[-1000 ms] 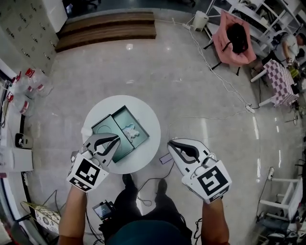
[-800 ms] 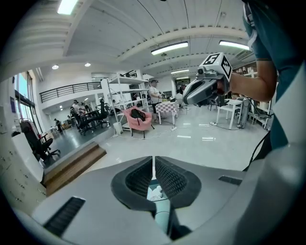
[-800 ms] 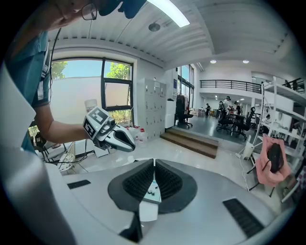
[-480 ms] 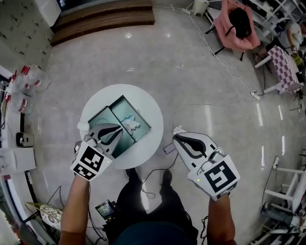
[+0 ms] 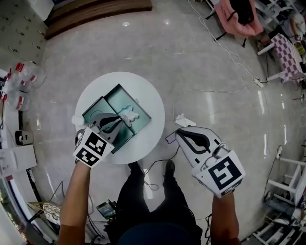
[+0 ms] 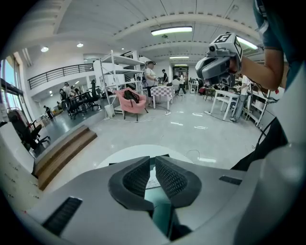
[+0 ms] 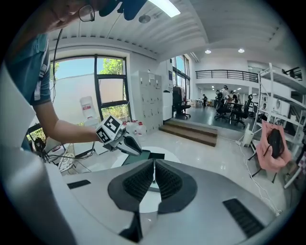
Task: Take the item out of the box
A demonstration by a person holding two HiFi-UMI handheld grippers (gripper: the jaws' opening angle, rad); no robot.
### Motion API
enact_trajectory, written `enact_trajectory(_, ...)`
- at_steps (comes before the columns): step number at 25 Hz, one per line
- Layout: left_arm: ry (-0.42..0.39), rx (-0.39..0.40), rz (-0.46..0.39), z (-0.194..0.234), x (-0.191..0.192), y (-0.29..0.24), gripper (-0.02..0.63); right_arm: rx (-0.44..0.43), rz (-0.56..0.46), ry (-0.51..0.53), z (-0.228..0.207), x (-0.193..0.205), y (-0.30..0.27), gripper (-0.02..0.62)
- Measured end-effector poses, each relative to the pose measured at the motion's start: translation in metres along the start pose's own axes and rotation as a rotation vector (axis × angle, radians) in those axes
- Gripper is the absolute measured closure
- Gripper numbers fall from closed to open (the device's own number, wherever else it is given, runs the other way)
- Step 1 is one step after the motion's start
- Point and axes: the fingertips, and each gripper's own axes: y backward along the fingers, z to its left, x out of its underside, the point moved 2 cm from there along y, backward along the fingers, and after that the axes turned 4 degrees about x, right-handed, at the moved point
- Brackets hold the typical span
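Note:
An open teal box [image 5: 107, 101] lies on a round white table [image 5: 146, 91]. A small white item [image 5: 128, 116] rests in its right half. My left gripper [image 5: 117, 120] hangs over the box's front part, shut and empty, its tips just left of the white item. In the left gripper view the item [image 6: 153, 182] shows through the slit between the pads, with my left gripper [image 6: 153, 161] above it. My right gripper [image 5: 178, 135] is off the table's right edge over the floor, shut with nothing in it; its own view shows my right gripper [image 7: 154, 163] aimed at the table [image 7: 168, 155].
Cables trail across the floor right of the table, by a crumpled white scrap [image 5: 183, 120] and a small flat card [image 5: 170, 139]. Wooden steps [image 5: 95, 10] lie at the back, water bottles [image 5: 23, 76] at the left, a pink chair [image 5: 239, 16] at the back right.
Both grippers have come down. The left one has moved forward over the box, closer to the white item. The right one has sunk beside the table's right edge.

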Motion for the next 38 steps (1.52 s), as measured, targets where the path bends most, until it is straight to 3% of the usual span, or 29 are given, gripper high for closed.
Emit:
enact_trajectory(5, -0.016, 0.029, 0.067, 0.012, 0.028, -0.040, 0.576, -0.002, 0.020, -0.027, -0.007, 0.026, -0.024, 0.555)
enact_trajectory(11, -0.032, 0.076, 0.159, 0.022, 0.062, -0.095, 0.523, -0.003, 0.035, -0.057, -0.020, 0.058, -0.050, 0.555)
enact_trajectory(22, -0.149, 0.163, 0.381, 0.025, 0.107, -0.187, 0.359, -0.001, 0.053, -0.109, -0.049, 0.113, -0.076, 0.555)
enact_trajectory(32, -0.173, 0.155, 0.479, 0.031, 0.117, -0.225, 0.357, 0.015, 0.059, -0.139, -0.063, 0.133, -0.076, 0.555)
enact_trajectory(38, -0.180, 0.094, 0.457, 0.034, 0.103, -0.211, 0.497, 0.037, 0.061, -0.137, -0.073, 0.121, -0.055, 0.555)
